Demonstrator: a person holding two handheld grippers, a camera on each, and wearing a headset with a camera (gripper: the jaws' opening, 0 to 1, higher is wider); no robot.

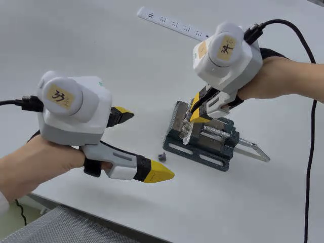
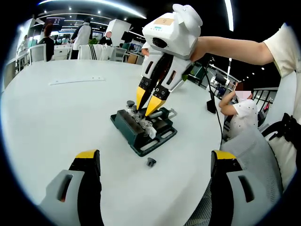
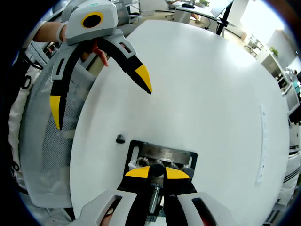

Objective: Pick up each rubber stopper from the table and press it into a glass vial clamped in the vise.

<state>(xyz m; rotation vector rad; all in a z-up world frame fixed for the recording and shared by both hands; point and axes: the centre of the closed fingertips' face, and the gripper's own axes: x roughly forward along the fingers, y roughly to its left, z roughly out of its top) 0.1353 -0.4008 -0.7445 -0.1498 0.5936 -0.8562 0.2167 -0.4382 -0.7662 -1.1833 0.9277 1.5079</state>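
Nearest the headset, the left gripper [image 1: 140, 144] hangs above the table [image 1: 101, 45] with its jaws spread wide, gripping nothing. A loose stopper [image 1: 162, 157], small and dark, lies on the white top just ahead of its lower yellow tip; in the left gripper view it sits between the two tips and a little beyond them. Past that stopper, straight ahead of the left gripper's jaws, stands the dark green vise [image 1: 218, 152], which blocks the line to the far side of the table.

The right gripper [image 1: 197, 112] points steeply down over the vise with its jaws drawn close. In the right gripper view a dark round held stopper [image 3: 156, 168] is pinched between its yellow tips. A clear glass vial [image 1: 186, 132] sits clamped in the vise directly under those tips. The tips and the held stopper cover the vial's mouth, so I cannot tell whether the stopper touches the glass.

Behind the right gripper, the vise's screw handle [image 1: 250, 148] juts out flat on the table. Well beyond the right gripper lies a white power strip [image 1: 169, 21]. A black cable [image 1: 309, 152] loops from the right gripper's rear and runs down the table on its outer side. Below the left gripper, at the table's near edge, is a grey mesh chair back [image 1: 61, 225].
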